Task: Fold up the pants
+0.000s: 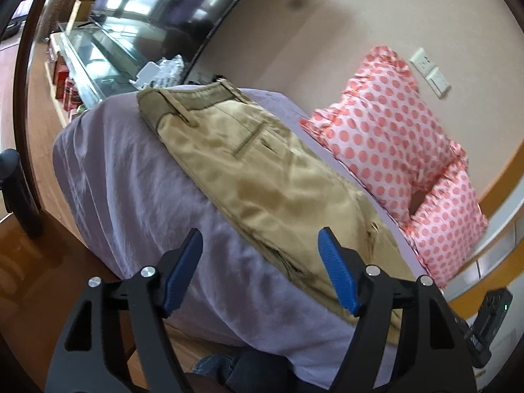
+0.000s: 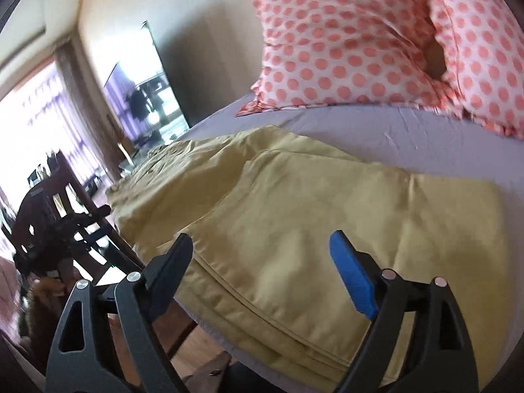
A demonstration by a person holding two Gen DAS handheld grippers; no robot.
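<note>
We held the left claw [image 1: 260,270] spread wide and gripping nothing above the near edge of the bed [image 1: 131,177]. Only its view showed the waistband and back pocket of the pants [image 1: 262,177]. The right claw [image 2: 262,273], also wide and unloaded, looked over the stacked legs of the pants [image 2: 311,216]. Bare sheet separated them from the pillows [image 2: 344,49].

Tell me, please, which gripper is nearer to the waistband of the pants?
Left. The left gripper hangs open over the pants, facing the waistband; the right gripper hangs open over the folded leg end.
</note>
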